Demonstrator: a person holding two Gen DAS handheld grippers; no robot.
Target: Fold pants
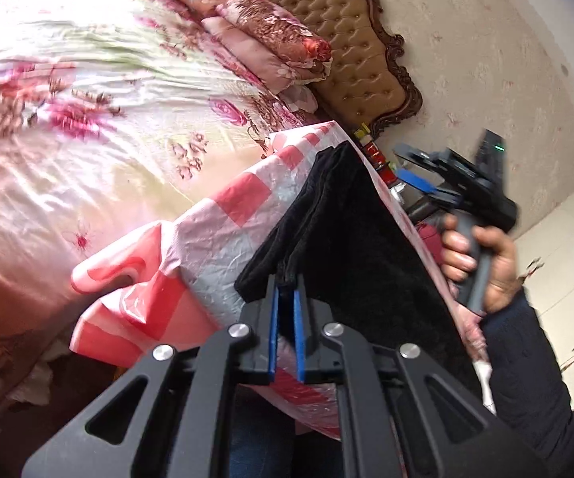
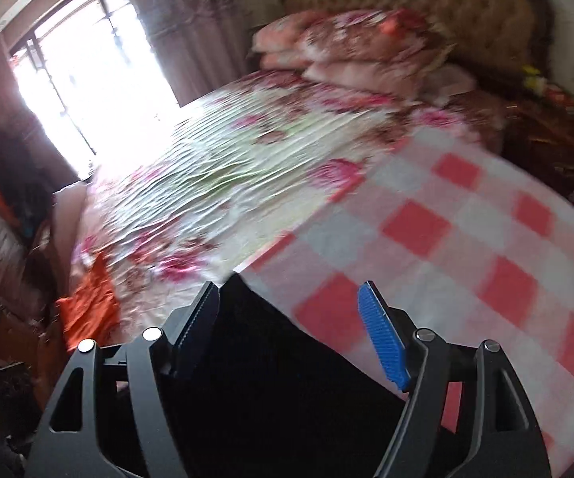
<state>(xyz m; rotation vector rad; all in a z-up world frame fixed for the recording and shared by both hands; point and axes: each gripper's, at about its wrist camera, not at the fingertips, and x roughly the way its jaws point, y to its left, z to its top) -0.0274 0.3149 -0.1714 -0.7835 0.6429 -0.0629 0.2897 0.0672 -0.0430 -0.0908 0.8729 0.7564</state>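
The black pants point(image 1: 342, 223) hang lifted over a pink-and-white checked sheet point(image 1: 223, 219). My left gripper point(image 1: 285, 290) is shut on a bunched edge of the pants. My right gripper point(image 2: 290, 298) is open, its blue pads point(image 2: 382, 342) wide apart; the black pants point(image 2: 271, 366) lie between and below its jaws, not clamped. The right gripper also shows in the left wrist view point(image 1: 418, 171), held in a hand to the right of the pants.
The checked sheet point(image 2: 466, 239) lies on a floral bedspread point(image 1: 67, 119). Folded quilts point(image 1: 263, 36) are stacked by the padded headboard point(image 1: 358, 47). An orange cloth point(image 2: 91, 302) lies at the bed's left side. A nightstand with clutter point(image 2: 545, 127) stands at the right.
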